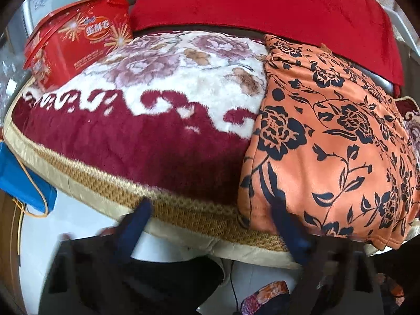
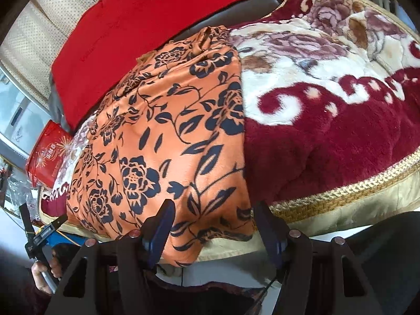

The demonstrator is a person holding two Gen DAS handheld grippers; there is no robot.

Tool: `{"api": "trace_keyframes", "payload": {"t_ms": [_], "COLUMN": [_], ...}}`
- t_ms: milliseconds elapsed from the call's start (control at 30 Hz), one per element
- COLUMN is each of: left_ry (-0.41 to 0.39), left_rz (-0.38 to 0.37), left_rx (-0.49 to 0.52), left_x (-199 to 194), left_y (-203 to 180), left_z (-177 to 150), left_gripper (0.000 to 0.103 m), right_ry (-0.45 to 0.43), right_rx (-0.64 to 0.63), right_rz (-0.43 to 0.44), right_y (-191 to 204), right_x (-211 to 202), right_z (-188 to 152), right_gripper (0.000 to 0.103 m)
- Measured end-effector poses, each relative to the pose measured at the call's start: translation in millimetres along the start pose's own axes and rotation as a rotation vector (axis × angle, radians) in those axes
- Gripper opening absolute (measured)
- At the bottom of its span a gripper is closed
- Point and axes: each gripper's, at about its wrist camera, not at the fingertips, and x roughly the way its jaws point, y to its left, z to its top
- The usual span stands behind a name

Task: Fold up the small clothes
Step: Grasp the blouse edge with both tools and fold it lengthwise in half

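An orange garment with a dark blue flower print [image 1: 330,141] lies folded lengthwise on a plush floral blanket [image 1: 147,120], its near end hanging over the blanket's edge. It also shows in the right wrist view [image 2: 170,136]. My left gripper [image 1: 210,210] is open and empty at the blanket's near edge, its right finger by the garment's lower left corner. My right gripper [image 2: 214,215] is open over the garment's near right corner, with cloth between the jaws. The left gripper also shows in the right wrist view [image 2: 43,220], at the far left.
A red gift box [image 1: 78,36] stands on the blanket's far left corner. A red cloth [image 1: 262,2] lies behind the blanket. A blue bag [image 1: 23,181] sits at the left below the edge. The white floor [image 1: 78,218] shows below.
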Motion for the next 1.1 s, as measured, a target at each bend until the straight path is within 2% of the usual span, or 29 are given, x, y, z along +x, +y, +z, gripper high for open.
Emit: {"api": "trace_keyframes", "payload": {"t_ms": [67, 167, 233, 267, 300, 333, 367, 400, 467, 500, 533, 567, 633, 733, 800, 867, 967, 1033, 1100], "left_ry": [0.041, 0.077, 0.08, 0.085, 0.094, 0.098, 0.095, 0.086, 0.071, 0.069, 0.07, 0.072, 0.072, 0.08, 0.074, 0.069, 0.056, 0.05, 0.044], "left_rz": [-0.063, -0.156, -0.187, -0.211, -0.238, -0.261, -0.279, -0.283, -0.259, -0.252, -0.242, -0.233, -0.226, -0.205, -0.19, -0.171, -0.14, -0.127, -0.122], "left_rx": [-0.01, -0.039, -0.025, -0.017, -0.014, -0.014, -0.015, -0.005, 0.027, 0.035, 0.047, 0.055, 0.066, 0.085, 0.093, 0.103, 0.127, 0.134, 0.143], "left_x": [8.5, 14.7, 14.5, 14.3, 14.5, 14.2, 13.2, 11.7, 10.6, 10.2, 10.1, 10.1, 10.5, 15.1, 15.7, 17.6, 19.0, 18.8, 17.1], "left_y": [-1.0, -0.9, -6.8, -9.3, -11.3, -12.5, -14.4, -16.8, -21.6, -23.0, -24.7, -26.5, -26.2, -30.8, -33.0, -39.1, -46.4, -47.6, -47.6], "left_z": [3.8, 5.2, 4.6, 4.0, 4.0, 3.8, 3.0, 2.6, 1.1, 0.7, 0.0, -0.5, -0.3, 1.5, 2.2, 3.0, 2.4, 2.3, 1.6], "left_gripper": [0.04, 0.037, 0.037, 0.042, 0.055, 0.061, 0.063, 0.063, 0.061, 0.048, 0.042, 0.036, 0.036, 0.043, 0.054, 0.054, 0.054, 0.054, 0.048], "right_ry": [-0.001, 0.004, 0.011, 0.013, 0.017, 0.026, 0.032, 0.035, 0.04, 0.036, 0.035, 0.033, 0.036, 0.036, 0.046, 0.052, 0.047, 0.034, 0.03], "right_rx": [-0.009, -0.007, -0.006, -0.008, -0.011, -0.018, -0.029, -0.043, -0.066, -0.059, -0.05, -0.026, 0.01, 0.033, 0.033, 0.019, -0.008, -0.042, -0.084], "right_rz": [0.012, 0.021, 0.029, 0.037, 0.043, 0.049, 0.051, 0.047, 0.042, 0.058, 0.064, 0.064, 0.058, 0.058, 0.034, 0.028, 0.021, -0.035, -0.079], "right_y": [3.6, 11.8, 14.9, 16.9, 18.5, 20.5, 22.7, 24.5, 25.4, 23.5, 21.4, 17.3, 8.8, 1.9, 0.5, 1.8, 9.2, 18.5, 28.6], "right_x": [3.5, 12.1, 18.8, 22.5, 24.9, 27.3, 28.3, 28.0, 25.6, 23.3, 21.9, 20.2, 19.1, 22.8, 27.4, 30.1, 35.0, 37.9, 38.6], "right_z": [1.2, -1.3, -2.6, -3.5, -4.7, -5.9, -7.4, -8.7, -10.8, -11.0, -10.6, -10.3, -9.7, -10.9, -12.2, -12.0, -12.3, -14.8, -17.1], "right_gripper": [0.066, 0.066, 0.066, 0.066, 0.065, 0.062, 0.053, 0.049, 0.046, 0.046, 0.047, 0.056, 0.073, 0.073, 0.073, 0.074, 0.074, 0.072, 0.059]}}
